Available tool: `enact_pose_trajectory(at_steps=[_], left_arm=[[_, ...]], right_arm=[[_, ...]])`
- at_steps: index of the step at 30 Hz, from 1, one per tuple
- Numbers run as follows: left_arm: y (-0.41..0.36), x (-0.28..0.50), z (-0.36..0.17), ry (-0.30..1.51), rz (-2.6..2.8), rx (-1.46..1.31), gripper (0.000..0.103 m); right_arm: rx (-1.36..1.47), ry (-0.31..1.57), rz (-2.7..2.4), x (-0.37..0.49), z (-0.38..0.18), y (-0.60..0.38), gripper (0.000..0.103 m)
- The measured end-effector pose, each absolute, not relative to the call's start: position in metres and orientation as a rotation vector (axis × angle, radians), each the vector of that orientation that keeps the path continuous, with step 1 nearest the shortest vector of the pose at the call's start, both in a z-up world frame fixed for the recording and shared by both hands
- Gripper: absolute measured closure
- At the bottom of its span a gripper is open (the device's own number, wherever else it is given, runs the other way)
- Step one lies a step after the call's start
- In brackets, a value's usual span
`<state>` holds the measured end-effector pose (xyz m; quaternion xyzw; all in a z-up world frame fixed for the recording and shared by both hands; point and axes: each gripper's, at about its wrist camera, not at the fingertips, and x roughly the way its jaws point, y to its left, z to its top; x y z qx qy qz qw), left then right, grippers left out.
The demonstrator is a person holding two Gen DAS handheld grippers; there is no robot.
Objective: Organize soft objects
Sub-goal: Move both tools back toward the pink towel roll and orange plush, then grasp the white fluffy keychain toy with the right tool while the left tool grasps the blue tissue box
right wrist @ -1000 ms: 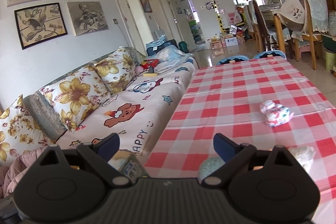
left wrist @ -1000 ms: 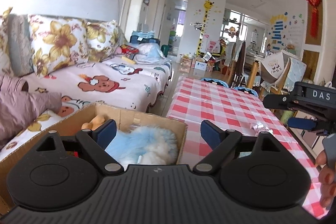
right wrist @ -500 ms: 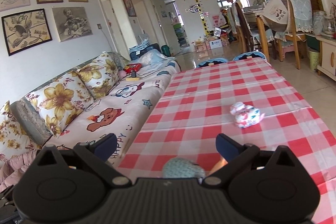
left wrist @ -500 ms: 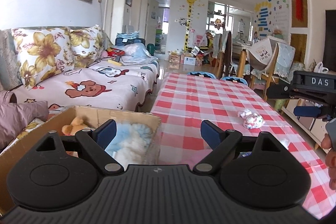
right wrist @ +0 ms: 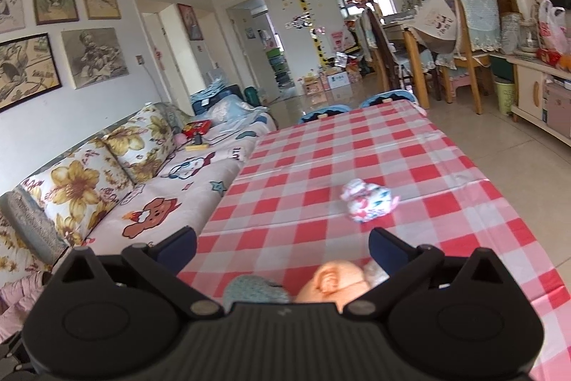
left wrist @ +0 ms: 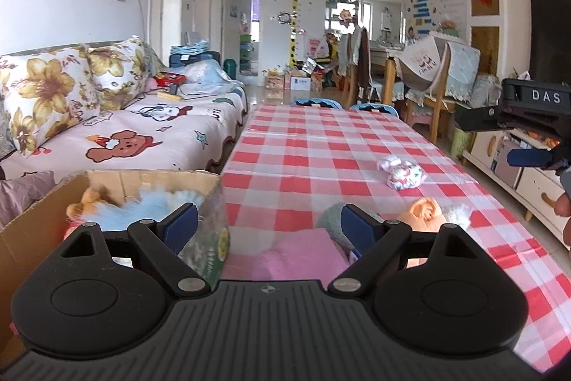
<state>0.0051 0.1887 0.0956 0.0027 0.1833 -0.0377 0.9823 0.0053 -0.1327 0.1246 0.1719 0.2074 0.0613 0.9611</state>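
Note:
My left gripper point(left wrist: 269, 220) is open over the near table edge. A pink soft cloth point(left wrist: 303, 249) lies low between its fingers, untouched. Just left stands a cardboard box point(left wrist: 210, 188) holding a fluffy blue toy point(left wrist: 142, 206) and a tan plush point(left wrist: 87, 199). A grey-green plush point(left wrist: 330, 218), an orange plush point(left wrist: 423, 213) and a white fluffy one point(left wrist: 458, 211) lie on the checked cloth. My right gripper point(right wrist: 282, 243) is wide open with nothing gripped; the orange plush point(right wrist: 335, 284) and grey-green plush point(right wrist: 253, 290) lie low between its fingers. A floral soft ball point(right wrist: 367, 204) sits farther out.
The long table point(right wrist: 321, 149) with its red-and-white cloth runs away from me. A sofa point(left wrist: 142, 134) with flowered cushions lines its left side. Two blue chair backs point(left wrist: 342, 104) stand at the far end, and a low cabinet point(left wrist: 517, 174) stands to the right.
The left view has swung right from the box toward the table, so the pink cloth and plush toys came into view. The right gripper moved right over the toys and its jaws widened.

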Motion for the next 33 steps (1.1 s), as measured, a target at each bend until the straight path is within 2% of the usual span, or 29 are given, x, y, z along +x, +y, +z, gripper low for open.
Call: enact_pose_trajectory(at_steps=[33], left_arm=[[0.116, 0.036, 0.047, 0.487, -0.24, 0.177, 0.0]], right_arm=[[0.342, 0.592, -0.125, 0.052, 0.038, -0.214, 0.001]])
